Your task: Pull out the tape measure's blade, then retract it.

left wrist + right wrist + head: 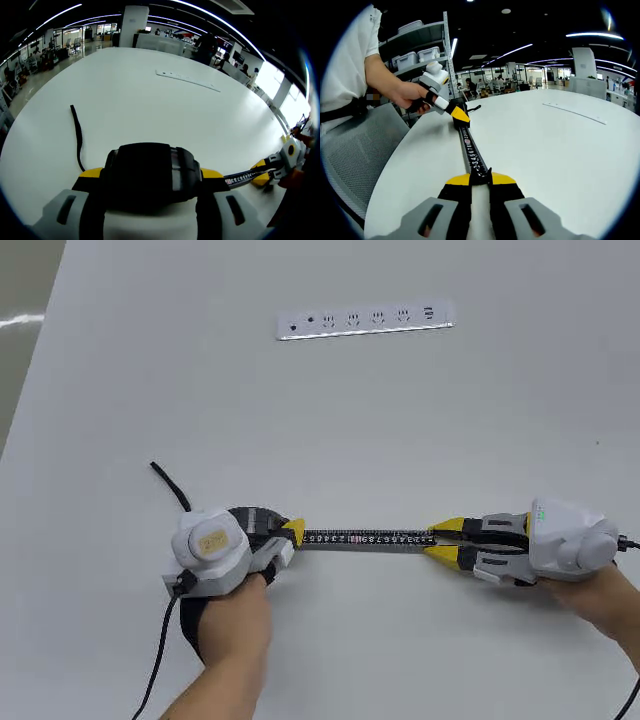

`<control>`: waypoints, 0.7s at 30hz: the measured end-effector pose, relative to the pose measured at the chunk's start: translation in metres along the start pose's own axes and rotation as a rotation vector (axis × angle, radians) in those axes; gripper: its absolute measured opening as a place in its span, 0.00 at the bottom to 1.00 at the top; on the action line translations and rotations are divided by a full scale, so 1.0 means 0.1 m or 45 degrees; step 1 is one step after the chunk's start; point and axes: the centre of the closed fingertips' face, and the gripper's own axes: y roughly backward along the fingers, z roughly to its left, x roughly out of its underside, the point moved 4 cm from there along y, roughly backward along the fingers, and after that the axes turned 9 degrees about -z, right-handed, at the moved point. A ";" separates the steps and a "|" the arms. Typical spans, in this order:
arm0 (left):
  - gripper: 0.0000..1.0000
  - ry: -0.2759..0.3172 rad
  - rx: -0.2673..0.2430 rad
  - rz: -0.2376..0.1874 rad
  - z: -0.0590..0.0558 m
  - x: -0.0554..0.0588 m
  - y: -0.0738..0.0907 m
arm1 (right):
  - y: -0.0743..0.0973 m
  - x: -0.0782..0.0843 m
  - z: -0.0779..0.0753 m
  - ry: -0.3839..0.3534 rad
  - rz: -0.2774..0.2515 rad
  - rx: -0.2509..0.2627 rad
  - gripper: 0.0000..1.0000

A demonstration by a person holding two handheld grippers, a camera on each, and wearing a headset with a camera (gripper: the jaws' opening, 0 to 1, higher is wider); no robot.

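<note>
1. The left gripper (280, 540) pinches the tape measure's case (255, 525) across its 2 sides, and the case sits low on the white table (450, 420). The case is rounded, so I judge that a pull off the line of the blade could twist it out of the jaws.
2. The blade (365, 538) runs straight out to the right of the case, close over the table. It looks partly drawn. Lifting or rolling either end would likely kink or flip so thin a strip.
3. At the blade's end farthest from the case, the right gripper (440, 538) has its 2 jaws pressed together on the tip. The hold is on a small, smooth area. If it slips, the spring would probably whip the blade back into the case, so the return needs guiding.
4. A black strap (170, 485) lies left of and beyond the case: thin, limp and curved.
5. The case is black and matte, with a domed shape and a banded middle.
6. The blade is narrow, flat and dark, with pale numerals and a few red marks.
7. The jaw tips are yellow wedges on grey-white bodies.
8. Well beyond the case lies a power strip (365, 320), long, flat and white.
</note>
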 end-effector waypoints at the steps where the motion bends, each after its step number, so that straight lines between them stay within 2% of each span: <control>1: 0.72 0.000 -0.001 -0.001 0.00 0.00 0.00 | -0.01 0.00 0.00 -0.001 -0.001 0.000 0.11; 21: 0.72 0.007 -0.001 -0.004 0.00 0.00 0.00 | -0.13 0.01 -0.02 -0.004 0.008 -0.020 0.11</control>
